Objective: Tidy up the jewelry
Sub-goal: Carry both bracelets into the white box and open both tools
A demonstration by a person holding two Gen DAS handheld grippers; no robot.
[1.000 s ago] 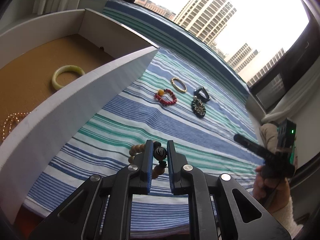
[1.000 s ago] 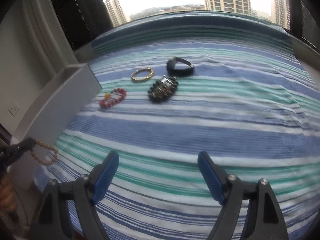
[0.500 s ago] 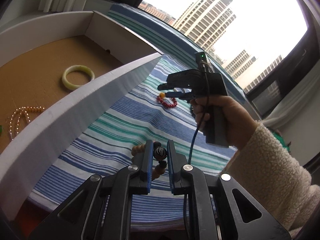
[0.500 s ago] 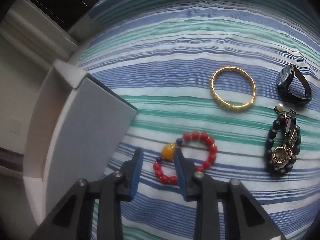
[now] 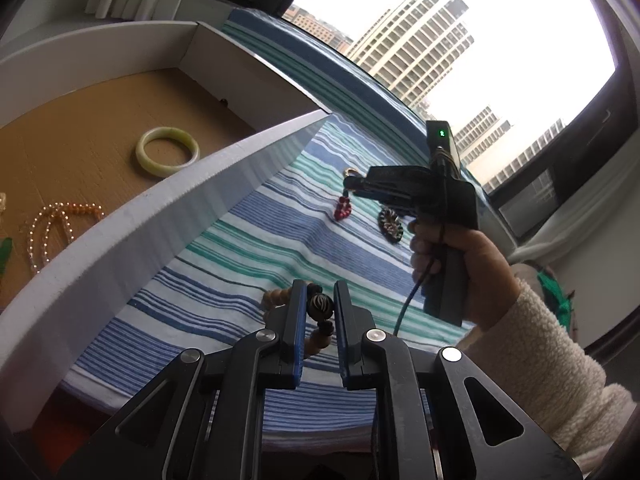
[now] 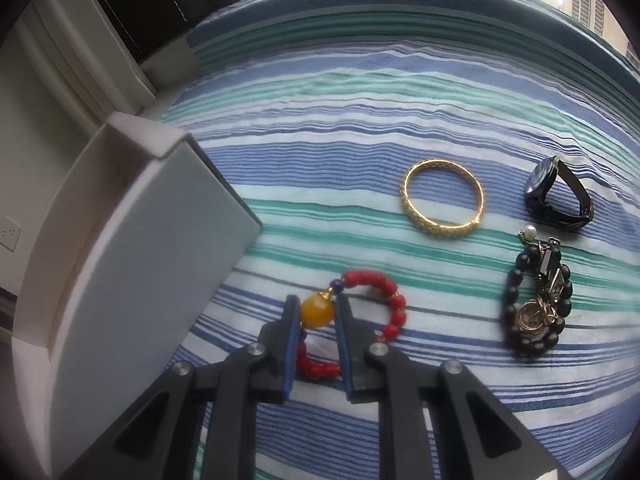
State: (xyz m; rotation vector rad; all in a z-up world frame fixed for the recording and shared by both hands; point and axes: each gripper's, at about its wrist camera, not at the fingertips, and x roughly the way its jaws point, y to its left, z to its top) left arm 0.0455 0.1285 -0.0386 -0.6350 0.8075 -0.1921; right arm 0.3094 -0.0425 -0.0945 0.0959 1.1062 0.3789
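Right wrist view: four pieces on the striped cloth [image 6: 360, 100]; right tool [image 6: 317, 312] closing on the red bracelet [image 6: 384, 300]; left tool [image 5: 318, 306] grips a wooden bead bracelet [image 5: 320, 307].

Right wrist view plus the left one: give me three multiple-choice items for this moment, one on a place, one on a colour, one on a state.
1. Where does the green bangle lie?
A. In the box
B. On the striped cloth
C. In the right gripper

2. What colour is the big bead between the right gripper's fingers?
A. Black
B. Amber yellow
C. Green

3. What is between the left gripper's fingers?
A. Nothing
B. The gold bangle
C. A wooden bead bracelet

Answers:
1. A: it rests on the box's brown floor, behind the white wall.
2. B: the yellow bead of the red bracelet sits between the closing pads.
3. C: a striped dark bead sits between the pads, with tan beads hanging on either side.
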